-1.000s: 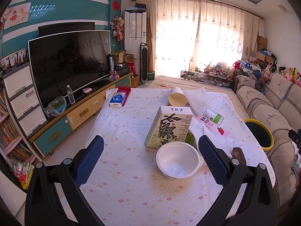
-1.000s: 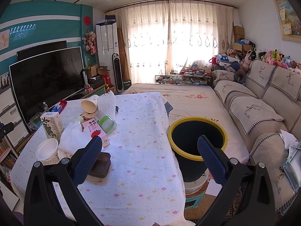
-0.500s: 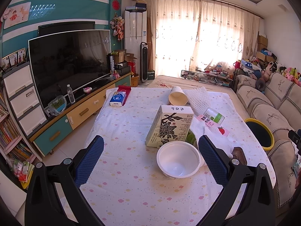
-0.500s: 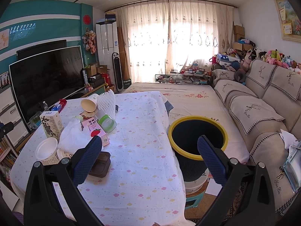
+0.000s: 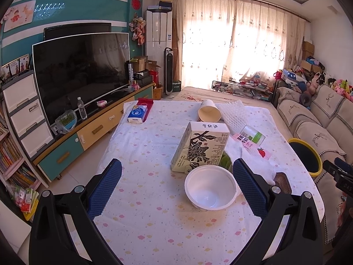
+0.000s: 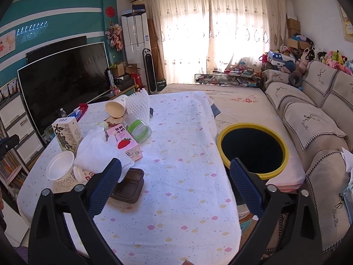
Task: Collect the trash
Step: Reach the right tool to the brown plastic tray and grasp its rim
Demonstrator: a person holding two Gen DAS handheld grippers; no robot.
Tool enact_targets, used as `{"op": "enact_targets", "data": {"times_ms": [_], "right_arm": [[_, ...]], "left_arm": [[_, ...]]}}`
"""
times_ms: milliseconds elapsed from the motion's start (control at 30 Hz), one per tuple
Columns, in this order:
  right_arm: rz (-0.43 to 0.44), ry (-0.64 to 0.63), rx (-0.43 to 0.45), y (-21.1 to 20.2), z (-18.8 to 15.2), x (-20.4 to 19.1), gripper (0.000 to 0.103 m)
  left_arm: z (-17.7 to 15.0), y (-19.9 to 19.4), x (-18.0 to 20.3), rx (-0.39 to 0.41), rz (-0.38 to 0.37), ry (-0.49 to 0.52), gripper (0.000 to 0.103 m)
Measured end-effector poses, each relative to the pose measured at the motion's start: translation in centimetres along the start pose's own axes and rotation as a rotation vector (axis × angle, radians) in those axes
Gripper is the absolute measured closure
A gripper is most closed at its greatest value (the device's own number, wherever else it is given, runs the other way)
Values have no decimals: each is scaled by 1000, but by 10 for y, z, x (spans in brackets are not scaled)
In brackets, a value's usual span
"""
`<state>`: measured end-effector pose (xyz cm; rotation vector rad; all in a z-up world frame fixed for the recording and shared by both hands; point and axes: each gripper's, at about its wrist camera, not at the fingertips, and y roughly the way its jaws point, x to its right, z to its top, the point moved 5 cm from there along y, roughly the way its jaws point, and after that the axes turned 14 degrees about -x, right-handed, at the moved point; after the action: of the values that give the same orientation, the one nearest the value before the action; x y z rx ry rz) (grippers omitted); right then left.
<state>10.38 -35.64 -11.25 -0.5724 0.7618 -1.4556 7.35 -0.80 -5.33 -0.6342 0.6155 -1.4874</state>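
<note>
A: Lying across the tabletop [image 6: 181, 176], what is being targeted?

B: The brown tray [image 6: 129, 184] near the right edge is being approached; the bin [image 6: 252, 150] is being kept beside that edge.

A: And the grippers?

B: The right gripper [image 6: 175, 182] has just been narrowing, nothing between its jaws; the left gripper [image 5: 176, 182] is being held wide, empty.

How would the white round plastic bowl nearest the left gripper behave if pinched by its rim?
The white round plastic bowl looks empty, so probably light. Its thin wall may flex and slip. Standing upright on the cloth-covered table, it seems unlikely to roll.
</note>
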Motion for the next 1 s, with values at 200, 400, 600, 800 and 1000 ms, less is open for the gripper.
{"op": "enact_targets", "data": {"times_ms": [200, 400, 600, 800, 1000], "right_arm": [[13, -49, -89, 43, -5, -25, 87], [61, -49, -127, 65, -6, -42, 92], [74, -36, -170, 79, -8, -45, 92], [63, -43, -214, 96, -11, -49, 92], [65, -46, -214, 99, -12, -45, 98]], "left_arm": [[0, 11, -2, -3, 6, 3, 4], [0, 31, -1, -30, 2, 4, 4], [0, 46, 1, -44, -7, 4, 4], [0, 57, 1, -57, -14, -2, 4], [-1, 60, 1, -58, -15, -4, 4]]}}
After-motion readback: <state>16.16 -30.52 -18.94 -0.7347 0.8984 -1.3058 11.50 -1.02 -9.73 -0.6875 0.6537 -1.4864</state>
